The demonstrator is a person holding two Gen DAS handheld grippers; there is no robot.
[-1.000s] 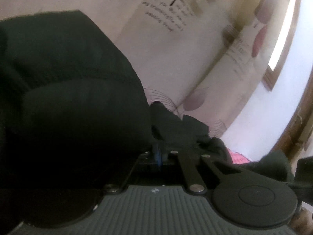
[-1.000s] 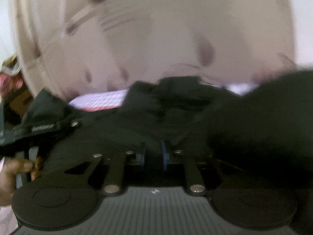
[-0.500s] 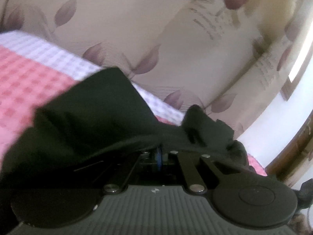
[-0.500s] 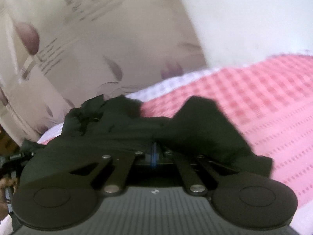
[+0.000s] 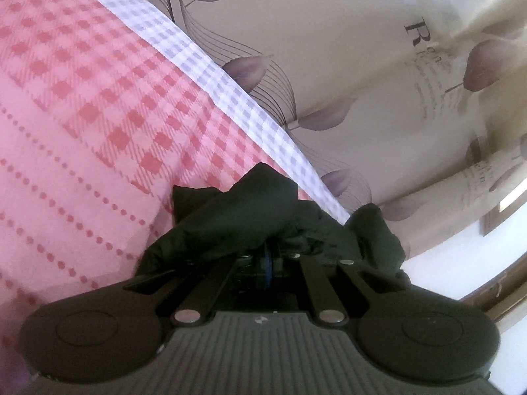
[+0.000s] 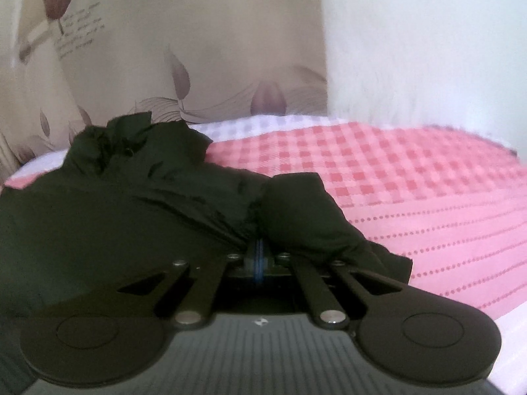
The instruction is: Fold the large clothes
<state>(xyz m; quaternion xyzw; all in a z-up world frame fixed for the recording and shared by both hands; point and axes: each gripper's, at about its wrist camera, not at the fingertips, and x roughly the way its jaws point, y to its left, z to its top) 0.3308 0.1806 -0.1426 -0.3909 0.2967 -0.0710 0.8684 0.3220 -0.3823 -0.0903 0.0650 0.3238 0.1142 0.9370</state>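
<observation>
A large black garment [image 5: 240,217] lies bunched on a pink checked bed cover [image 5: 82,105]. My left gripper [image 5: 268,253] is shut on a fold of the garment, which drapes over its fingertips. In the right wrist view the same black garment [image 6: 138,197] spreads to the left across the bed cover [image 6: 411,191]. My right gripper [image 6: 258,250] is shut on another fold of it. The blue pads of both grippers show pressed together; the fingertips are hidden under cloth.
A beige curtain with purple leaf print [image 5: 346,49] hangs right behind the bed's far edge. It also shows in the right wrist view [image 6: 164,49], next to a white wall [image 6: 411,39]. A wooden frame [image 5: 494,289] shows at the right.
Both grippers have come down toward the bed with the garment. The cloth, which filled the views a second ago, now lies low on the pink cover.
</observation>
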